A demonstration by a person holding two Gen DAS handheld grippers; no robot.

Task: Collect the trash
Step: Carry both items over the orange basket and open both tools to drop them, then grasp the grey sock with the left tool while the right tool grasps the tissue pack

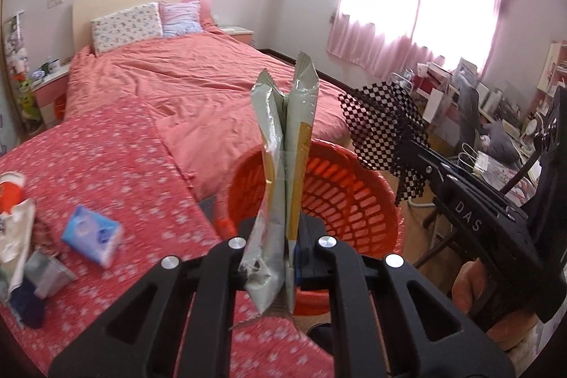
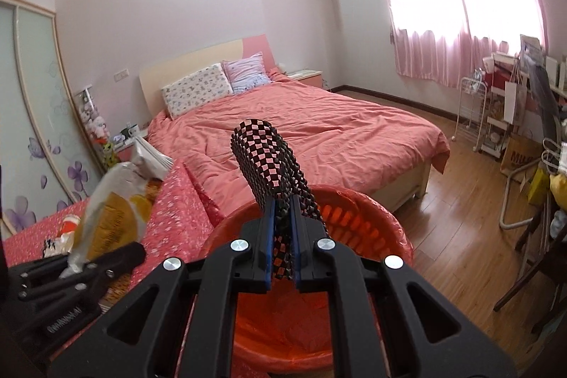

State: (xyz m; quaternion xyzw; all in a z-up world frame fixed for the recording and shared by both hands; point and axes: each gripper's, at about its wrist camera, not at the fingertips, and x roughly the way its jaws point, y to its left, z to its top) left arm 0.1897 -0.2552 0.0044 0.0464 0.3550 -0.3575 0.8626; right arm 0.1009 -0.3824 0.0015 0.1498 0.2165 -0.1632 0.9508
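My left gripper (image 1: 283, 250) is shut on a grey and yellow snack wrapper (image 1: 283, 144) and holds it upright beside the rim of the orange trash basket (image 1: 340, 186). My right gripper (image 2: 281, 254) is shut on a black checkered mesh wrapper (image 2: 273, 158) and holds it over the same basket (image 2: 368, 218), which is lined with an orange bag. The right gripper (image 1: 407, 147) with the checkered wrapper (image 1: 382, 123) shows at the right of the left wrist view. The left gripper (image 2: 102, 264) with its wrapper (image 2: 117, 201) shows at the left of the right wrist view.
A table with a red flowered cloth (image 1: 117, 165) carries a blue tissue pack (image 1: 94, 232) and more scraps (image 1: 21, 236) at the left. A bed with a pink cover (image 2: 319, 130) lies beyond. A cluttered desk and chair (image 1: 478, 116) stand at the right, over wooden floor (image 2: 460, 201).
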